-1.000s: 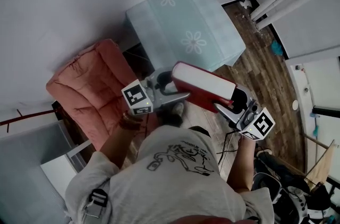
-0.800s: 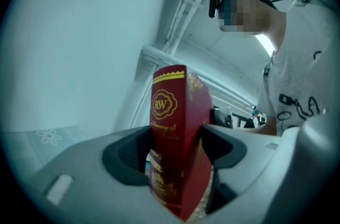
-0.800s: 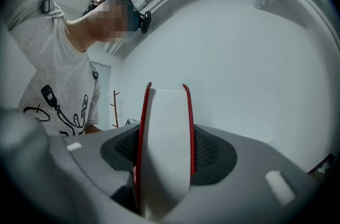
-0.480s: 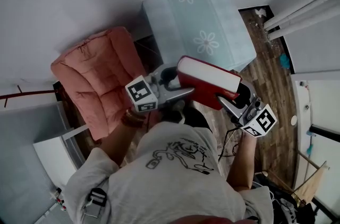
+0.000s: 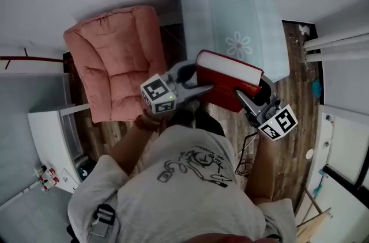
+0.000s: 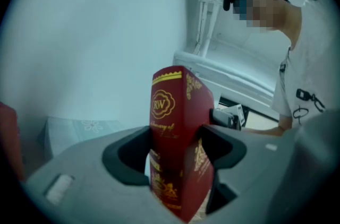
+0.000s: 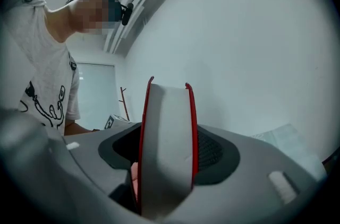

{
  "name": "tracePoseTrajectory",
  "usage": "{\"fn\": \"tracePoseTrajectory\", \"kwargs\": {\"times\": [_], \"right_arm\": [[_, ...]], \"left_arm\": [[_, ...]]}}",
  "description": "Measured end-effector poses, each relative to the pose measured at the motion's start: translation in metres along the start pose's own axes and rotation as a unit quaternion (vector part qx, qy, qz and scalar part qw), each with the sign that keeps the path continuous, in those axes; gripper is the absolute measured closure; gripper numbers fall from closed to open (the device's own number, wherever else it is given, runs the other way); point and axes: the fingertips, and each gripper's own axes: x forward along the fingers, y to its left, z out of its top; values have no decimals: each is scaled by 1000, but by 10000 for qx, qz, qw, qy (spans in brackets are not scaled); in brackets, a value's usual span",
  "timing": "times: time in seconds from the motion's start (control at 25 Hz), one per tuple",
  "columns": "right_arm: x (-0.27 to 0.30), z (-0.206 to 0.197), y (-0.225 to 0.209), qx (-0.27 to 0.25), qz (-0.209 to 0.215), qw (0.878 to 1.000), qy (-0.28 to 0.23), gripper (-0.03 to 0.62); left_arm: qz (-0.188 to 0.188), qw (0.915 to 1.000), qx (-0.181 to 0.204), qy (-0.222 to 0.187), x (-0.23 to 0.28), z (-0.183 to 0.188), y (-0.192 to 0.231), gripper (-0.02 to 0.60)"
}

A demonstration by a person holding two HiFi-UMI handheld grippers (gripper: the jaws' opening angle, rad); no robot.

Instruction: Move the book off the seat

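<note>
**Red book aloft between two grippers**

The red hardback book [image 5: 228,71], with a gilt-stamped cover and a pale page block, hung at frame centre, overlapping the lower edge of the pale-blue daisy-print ottoman [image 5: 230,11]. The left gripper [image 5: 203,88] clamped its spine end, jaws wide. The right gripper [image 5: 241,99] had the page edge between its pads, jaws just then opening. The two-ended hold probably kept the book level. A quilted pink chair [image 5: 112,54] sat to the left.

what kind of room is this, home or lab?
Probably a small home-style living space, possibly staged: a pink cushioned armchair against the wall, a pale blue flower-print ottoman beside it, and a wood-plank floor.
</note>
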Motion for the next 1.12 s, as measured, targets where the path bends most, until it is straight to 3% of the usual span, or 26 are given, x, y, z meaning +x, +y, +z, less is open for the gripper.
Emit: {"fn": "tracePoseTrajectory", "kwargs": {"times": [0.52,0.84,1.12], "right_arm": [[39,-58,-57,156,160,9984,515,277],[79,-108,-98,222,104,9970,738,261],[105,-153,-140,354,-57,9956,861,252]], "left_arm": [[952,9944,-462,48,4,-51,60,276],[1141,9907,-710,221,-1,-89,122,275],[1230,9890,-634,525,3,-121,175,275]]}}
